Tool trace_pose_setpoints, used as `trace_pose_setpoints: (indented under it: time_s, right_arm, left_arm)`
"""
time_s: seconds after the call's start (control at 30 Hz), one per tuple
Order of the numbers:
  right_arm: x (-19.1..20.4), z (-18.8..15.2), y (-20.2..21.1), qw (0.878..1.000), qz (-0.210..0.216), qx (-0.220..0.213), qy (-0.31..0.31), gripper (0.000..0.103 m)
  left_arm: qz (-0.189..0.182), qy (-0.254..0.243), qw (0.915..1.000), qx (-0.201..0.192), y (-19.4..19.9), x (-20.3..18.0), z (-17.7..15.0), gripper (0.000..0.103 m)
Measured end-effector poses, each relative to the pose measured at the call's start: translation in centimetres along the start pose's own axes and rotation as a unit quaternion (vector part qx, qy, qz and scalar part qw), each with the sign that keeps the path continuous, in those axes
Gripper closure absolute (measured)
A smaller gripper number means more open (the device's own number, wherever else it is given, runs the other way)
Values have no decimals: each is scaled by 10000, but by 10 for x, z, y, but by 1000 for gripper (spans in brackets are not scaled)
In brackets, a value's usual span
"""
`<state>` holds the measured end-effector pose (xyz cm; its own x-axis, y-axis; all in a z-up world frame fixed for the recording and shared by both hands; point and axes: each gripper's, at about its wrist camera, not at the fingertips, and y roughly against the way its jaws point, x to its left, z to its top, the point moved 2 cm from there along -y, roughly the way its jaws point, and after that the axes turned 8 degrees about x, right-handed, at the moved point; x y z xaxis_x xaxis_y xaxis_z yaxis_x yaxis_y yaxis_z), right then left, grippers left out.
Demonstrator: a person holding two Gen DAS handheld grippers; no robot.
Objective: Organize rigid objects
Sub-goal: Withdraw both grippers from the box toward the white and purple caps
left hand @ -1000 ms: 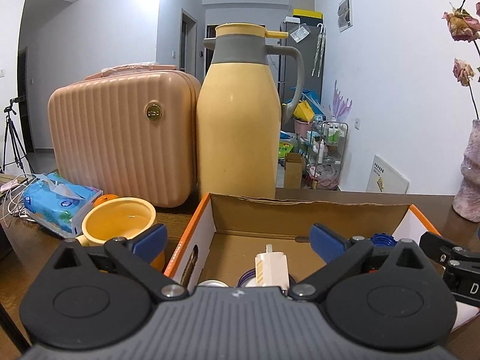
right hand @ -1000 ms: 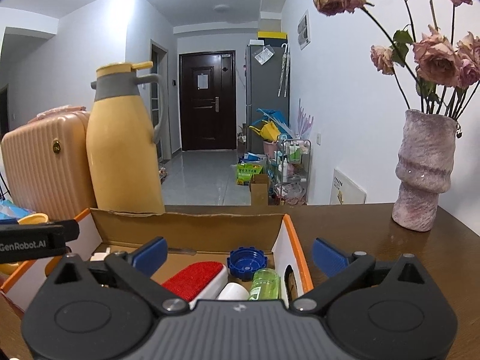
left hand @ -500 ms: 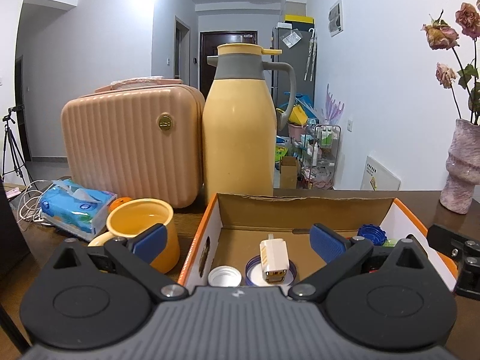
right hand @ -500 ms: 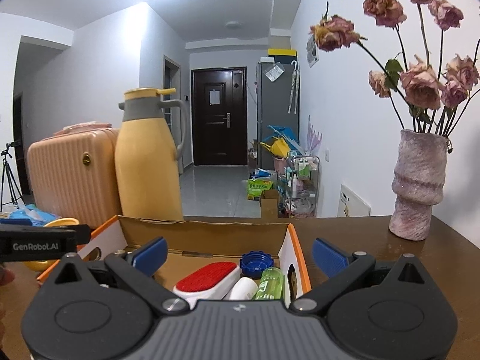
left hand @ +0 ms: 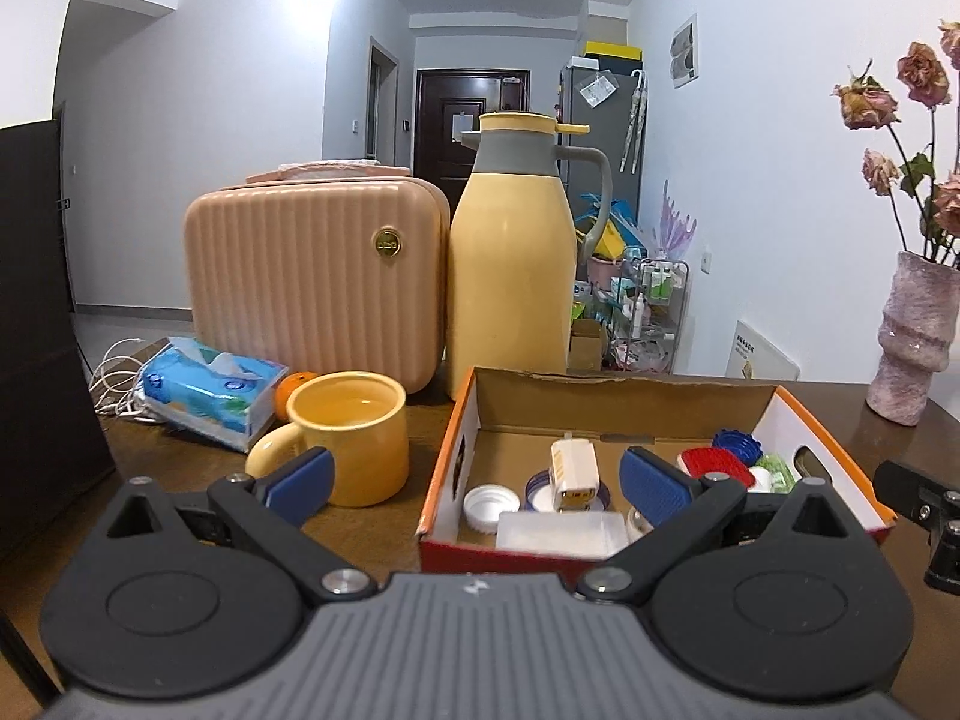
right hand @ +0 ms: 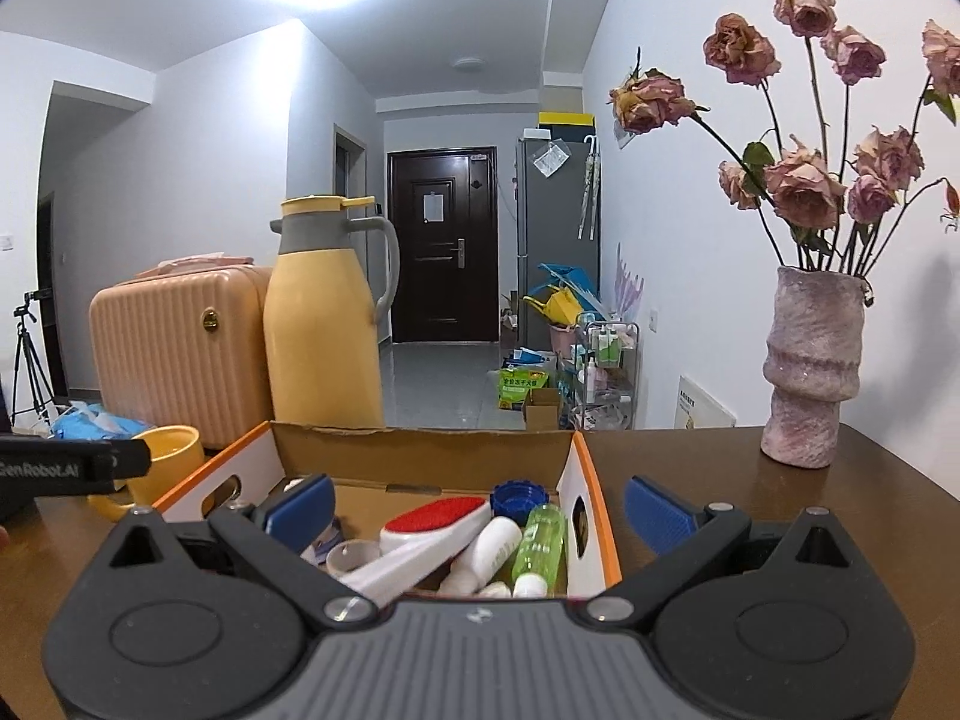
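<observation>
An orange-edged cardboard box (left hand: pixel 624 399) sits on the brown table and holds several small items: a white charger (left hand: pixel 573 468), a white cap (left hand: pixel 491 504), a clear lidded case (left hand: pixel 558 531), a red-and-white brush (right hand: pixel 435 525), a blue cap (right hand: pixel 519 495), a green bottle (right hand: pixel 540 543) and a white bottle (right hand: pixel 489 549). My left gripper (left hand: pixel 474 480) is open and empty, in front of the box's near left corner. My right gripper (right hand: pixel 477 507) is open and empty, over the box's near right end (right hand: pixel 591 516).
A yellow mug (left hand: pixel 354 438) stands left of the box. Behind are a tissue pack (left hand: pixel 210 390), an orange (left hand: pixel 288 390), a peach case (left hand: pixel 318 276) and a tall yellow thermos (left hand: pixel 513 270). A pink vase of dried roses (right hand: pixel 810 360) stands at the right.
Both grippers have drawn back and risen from the box. More of the box's inside and of the table shows now. Both stay open and empty.
</observation>
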<state>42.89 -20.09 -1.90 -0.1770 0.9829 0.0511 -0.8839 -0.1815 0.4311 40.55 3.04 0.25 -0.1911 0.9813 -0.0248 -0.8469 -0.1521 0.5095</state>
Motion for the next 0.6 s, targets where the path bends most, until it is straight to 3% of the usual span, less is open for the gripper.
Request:
trace_pose_setpoints:
  time_s: [0.3, 0.6]
  right_arm:
    - [4, -21, 36, 10000, 51, 13, -17, 0]
    - [6, -53, 57, 9996, 32, 290, 48, 0]
  left_arm:
    - [-106, -175, 9997, 116, 35, 6, -26, 0]
    - [-133, -370, 9988, 308, 52, 13, -54, 0]
